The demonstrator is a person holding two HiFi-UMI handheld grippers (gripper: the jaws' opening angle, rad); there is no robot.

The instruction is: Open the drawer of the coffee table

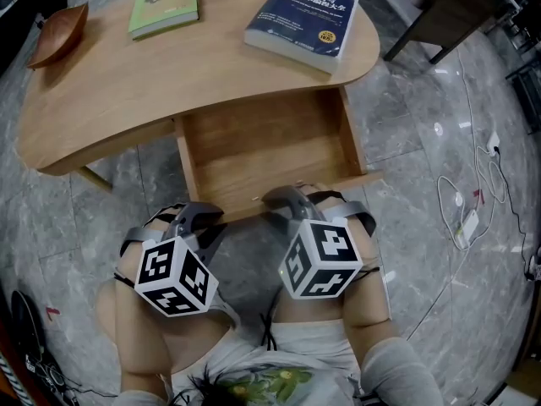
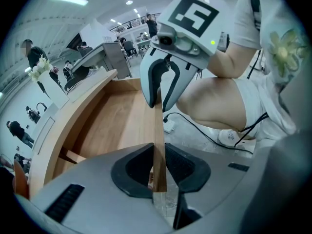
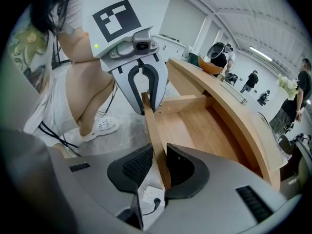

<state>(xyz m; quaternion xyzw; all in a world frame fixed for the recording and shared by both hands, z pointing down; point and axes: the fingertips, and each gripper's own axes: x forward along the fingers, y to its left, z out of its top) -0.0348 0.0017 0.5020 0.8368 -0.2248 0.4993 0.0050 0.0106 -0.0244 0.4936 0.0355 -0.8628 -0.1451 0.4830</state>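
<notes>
The wooden coffee table (image 1: pixel 127 91) has its drawer (image 1: pixel 262 146) pulled out toward me, and the drawer's inside shows bare wood. Its thin front board (image 1: pixel 250 207) runs between both grippers. My left gripper (image 1: pixel 205 215) is shut on the board's left part; in the left gripper view the board (image 2: pixel 157 130) stands edge-on, pinched between the pads of that gripper (image 2: pixel 157 154). My right gripper (image 1: pixel 287 200) is shut on the right part; in the right gripper view the board (image 3: pixel 152 126) passes between its pads (image 3: pixel 159 164). Each gripper view shows the other gripper, the right (image 2: pixel 159 99) and the left (image 3: pixel 145 95), clamped further along the board.
On the tabletop lie a dark blue book (image 1: pixel 303 24), a green book (image 1: pixel 165 2) and a brown wooden dish (image 1: pixel 57 34). White cables and a power strip (image 1: pixel 467 224) lie on the grey stone floor at right. Dark furniture (image 1: pixel 439 7) stands at the back right. My knees are under the grippers.
</notes>
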